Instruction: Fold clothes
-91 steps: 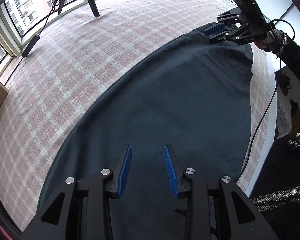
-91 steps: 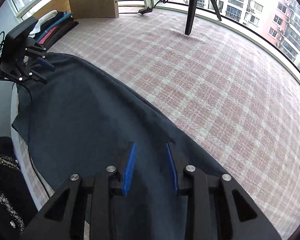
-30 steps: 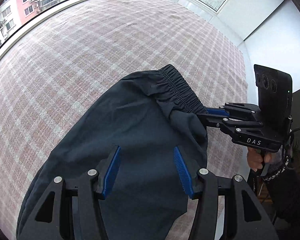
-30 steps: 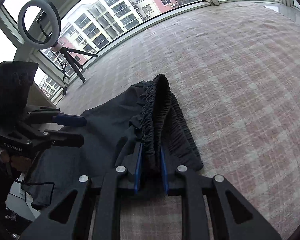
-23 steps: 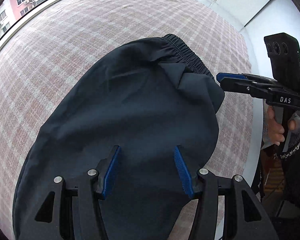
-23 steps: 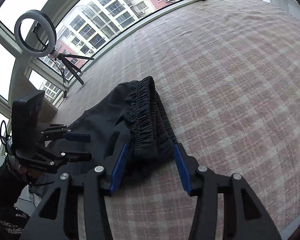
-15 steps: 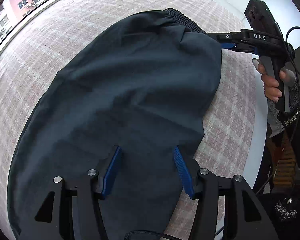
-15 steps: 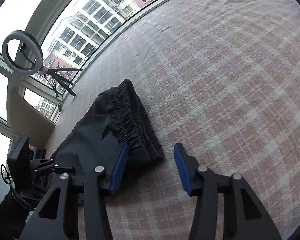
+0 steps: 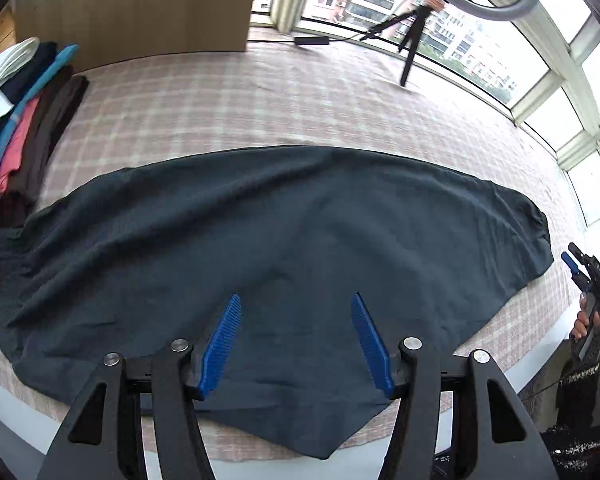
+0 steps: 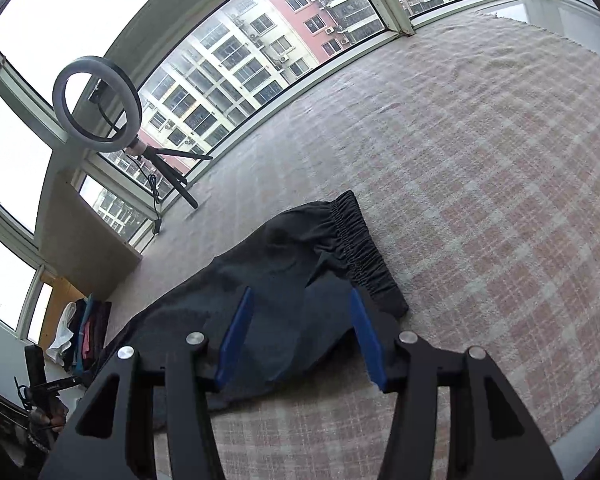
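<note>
Checked cloth (image 9: 340, 92) — dark trousers (image 9: 300, 220) lying flat.

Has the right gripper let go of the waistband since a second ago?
Yes. The right gripper has opened and backed off; the elastic waistband now lies flat on the plaid cover.

Wrist cams angled down, sharing trousers (image 9: 300, 220)
</note>
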A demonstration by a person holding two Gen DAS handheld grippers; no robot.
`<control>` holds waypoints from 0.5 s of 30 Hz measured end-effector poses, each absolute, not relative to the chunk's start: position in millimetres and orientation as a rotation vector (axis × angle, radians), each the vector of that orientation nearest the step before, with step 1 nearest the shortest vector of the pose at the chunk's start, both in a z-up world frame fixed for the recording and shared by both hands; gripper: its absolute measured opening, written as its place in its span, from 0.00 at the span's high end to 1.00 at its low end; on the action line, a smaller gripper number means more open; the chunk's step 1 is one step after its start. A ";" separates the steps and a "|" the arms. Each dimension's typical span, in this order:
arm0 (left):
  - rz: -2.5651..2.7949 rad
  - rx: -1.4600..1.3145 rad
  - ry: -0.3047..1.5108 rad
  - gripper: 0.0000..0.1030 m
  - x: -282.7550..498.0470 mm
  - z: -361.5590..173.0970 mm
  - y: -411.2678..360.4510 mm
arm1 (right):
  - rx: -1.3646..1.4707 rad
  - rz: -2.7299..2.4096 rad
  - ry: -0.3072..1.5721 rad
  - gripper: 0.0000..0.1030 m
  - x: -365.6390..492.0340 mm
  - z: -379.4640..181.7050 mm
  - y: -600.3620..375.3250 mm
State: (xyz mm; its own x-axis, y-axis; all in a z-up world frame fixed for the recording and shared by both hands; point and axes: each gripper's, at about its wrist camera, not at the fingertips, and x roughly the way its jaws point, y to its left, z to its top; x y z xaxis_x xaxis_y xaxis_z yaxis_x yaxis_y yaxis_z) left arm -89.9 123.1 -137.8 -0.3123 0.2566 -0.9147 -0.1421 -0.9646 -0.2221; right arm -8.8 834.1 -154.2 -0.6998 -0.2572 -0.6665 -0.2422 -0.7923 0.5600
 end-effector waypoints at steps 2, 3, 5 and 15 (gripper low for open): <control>2.469 -1.727 -0.246 0.46 -72.8 -145.9 59.2 | 1.285 -2.667 -0.968 0.51 -26.7 -163.5 807.0; 2.523 -1.756 -0.276 0.46 -65.0 -150.1 29.7 | 1.316 -2.648 -0.942 0.51 -35.0 -167.6 792.6; 2.601 -1.807 -0.348 0.46 -55.9 -158.4 -24.5 | 1.345 -2.607 -0.885 0.51 -49.3 -171.6 760.1; 2.560 -1.605 -0.454 0.46 -101.2 -173.0 -99.4 | 1.273 -2.399 -0.357 0.57 -93.8 -132.3 521.8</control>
